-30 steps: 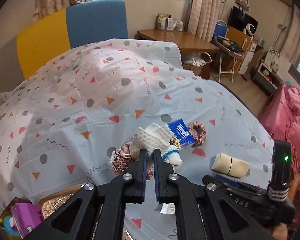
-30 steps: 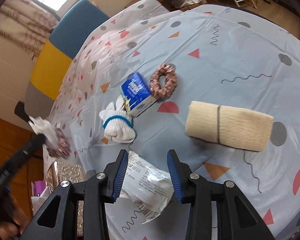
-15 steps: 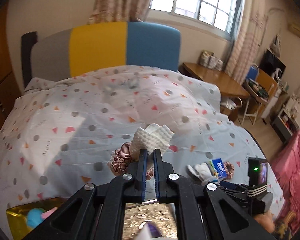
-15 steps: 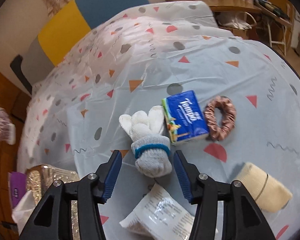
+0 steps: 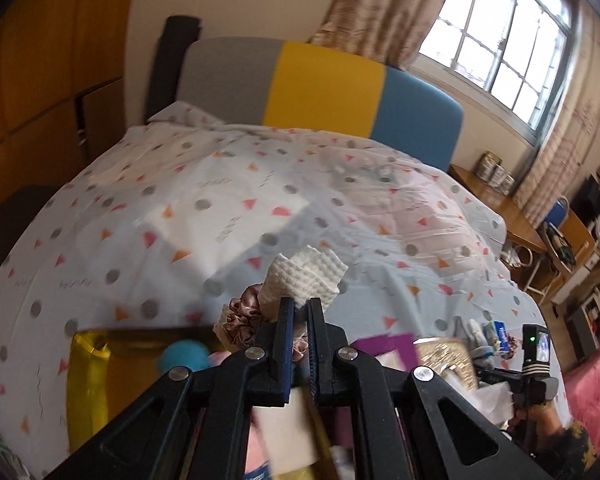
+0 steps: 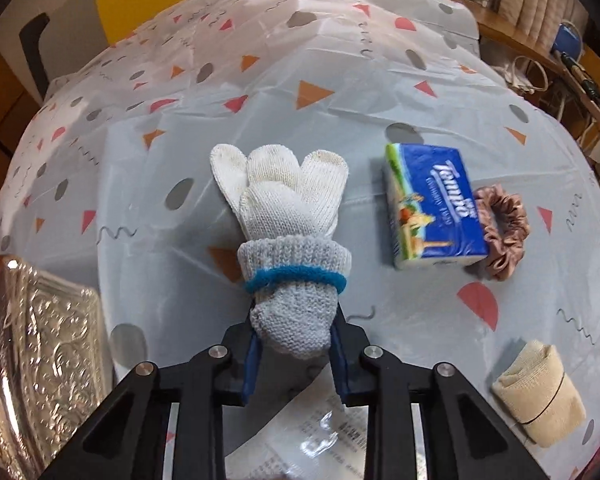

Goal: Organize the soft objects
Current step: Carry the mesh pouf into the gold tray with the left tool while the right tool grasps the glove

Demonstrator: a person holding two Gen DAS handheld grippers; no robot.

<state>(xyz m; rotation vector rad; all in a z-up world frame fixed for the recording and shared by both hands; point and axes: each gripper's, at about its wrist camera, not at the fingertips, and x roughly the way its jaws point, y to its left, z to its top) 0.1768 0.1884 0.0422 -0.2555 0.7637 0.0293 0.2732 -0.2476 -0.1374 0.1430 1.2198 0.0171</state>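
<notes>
Your bed (image 6: 340,80), under its patterned cover, carries everything. The embossed metallic box (image 6: 36,360) sits at 8 o'clock in the right view. Your right hand-held gripper (image 6: 294,356) is closing around the cuff of the rolled knit gloves (image 6: 288,216), which lie at centre. The blue tissue pack (image 6: 432,208) lies at 3 o'clock, touching a pink scrunchie (image 6: 506,232). Your left hand-held gripper (image 5: 298,320) is clamped on a white waffle cloth (image 5: 304,280) and another scrunchie (image 5: 242,318), held above the bed.
</notes>
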